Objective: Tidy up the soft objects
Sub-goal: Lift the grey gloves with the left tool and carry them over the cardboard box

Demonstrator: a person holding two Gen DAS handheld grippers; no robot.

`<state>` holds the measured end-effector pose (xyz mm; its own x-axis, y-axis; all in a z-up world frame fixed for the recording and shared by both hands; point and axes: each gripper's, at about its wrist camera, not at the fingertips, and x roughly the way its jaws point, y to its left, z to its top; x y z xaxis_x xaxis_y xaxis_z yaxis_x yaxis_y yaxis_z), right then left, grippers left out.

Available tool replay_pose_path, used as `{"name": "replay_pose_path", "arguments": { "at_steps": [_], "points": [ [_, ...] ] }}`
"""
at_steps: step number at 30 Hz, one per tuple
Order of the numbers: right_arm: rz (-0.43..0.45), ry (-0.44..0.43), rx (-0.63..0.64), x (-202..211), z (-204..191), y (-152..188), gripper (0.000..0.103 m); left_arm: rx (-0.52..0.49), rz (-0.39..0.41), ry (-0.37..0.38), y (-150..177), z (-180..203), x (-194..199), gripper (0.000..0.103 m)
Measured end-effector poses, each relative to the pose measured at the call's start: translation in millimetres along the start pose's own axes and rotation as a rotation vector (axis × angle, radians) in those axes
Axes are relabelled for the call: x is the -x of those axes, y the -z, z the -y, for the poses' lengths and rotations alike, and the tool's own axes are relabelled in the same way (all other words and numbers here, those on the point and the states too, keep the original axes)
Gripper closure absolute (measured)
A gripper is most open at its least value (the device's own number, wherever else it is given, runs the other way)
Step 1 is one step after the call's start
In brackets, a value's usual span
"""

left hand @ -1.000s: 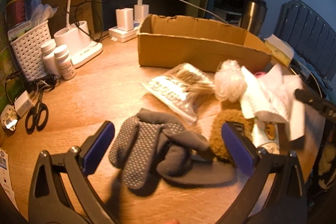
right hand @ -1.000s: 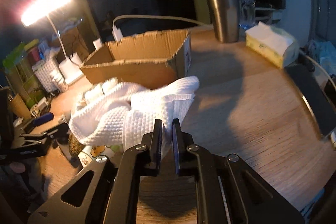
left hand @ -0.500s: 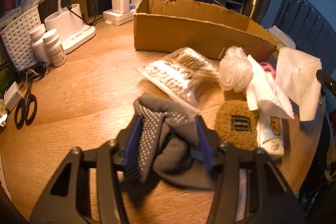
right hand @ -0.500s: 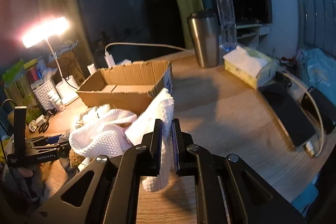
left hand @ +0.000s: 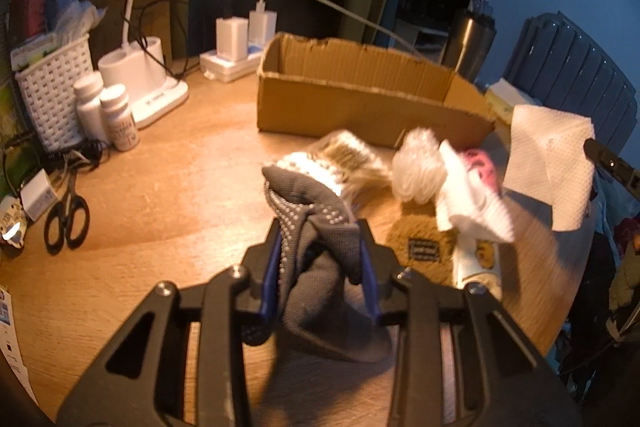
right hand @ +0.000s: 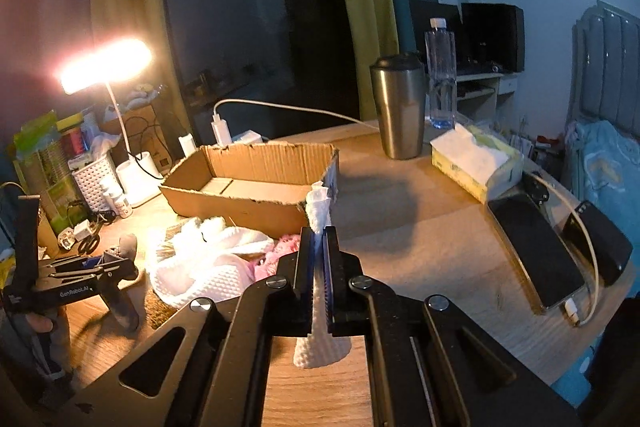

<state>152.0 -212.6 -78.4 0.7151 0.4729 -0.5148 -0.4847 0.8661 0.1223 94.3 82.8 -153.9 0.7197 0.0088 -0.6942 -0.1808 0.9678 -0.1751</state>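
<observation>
Item: grey dotted sock (left hand: 316, 247), bunched between the fingers of the left gripper (left hand: 320, 267), closed on it, partly raised above the counter (left hand: 168, 195). Item: white waffle cloth (right hand: 319, 215), pinched by the nearly closed right gripper (right hand: 319, 267), hanging clear. Step, as judged: both pickups done. Next: carry to the cardboard box (left hand: 360, 99), 12 o'clock of the sock, and release inside.

Desk clutter under lamp light
Scissors (left hand: 66, 213) lie near two white bottles (left hand: 105, 115); a steel tumbler (right hand: 397, 105) stands beside a water bottle (right hand: 441, 75).
</observation>
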Motion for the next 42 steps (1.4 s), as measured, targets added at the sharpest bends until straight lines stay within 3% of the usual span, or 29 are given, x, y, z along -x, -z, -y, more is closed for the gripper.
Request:
{"name": "replay_pose_path", "arguments": {
  "at_steps": [20,42],
  "points": [
    [0.072,-0.036,0.04,16,-18,-39,0.098,-0.067,0.181,0.078,-52,18,54,0.068],
    [0.114,-0.072,0.065,2,-22,-79,0.098,-0.1,0.294,0.151,-111,51,66,0.068]
  ]
}}
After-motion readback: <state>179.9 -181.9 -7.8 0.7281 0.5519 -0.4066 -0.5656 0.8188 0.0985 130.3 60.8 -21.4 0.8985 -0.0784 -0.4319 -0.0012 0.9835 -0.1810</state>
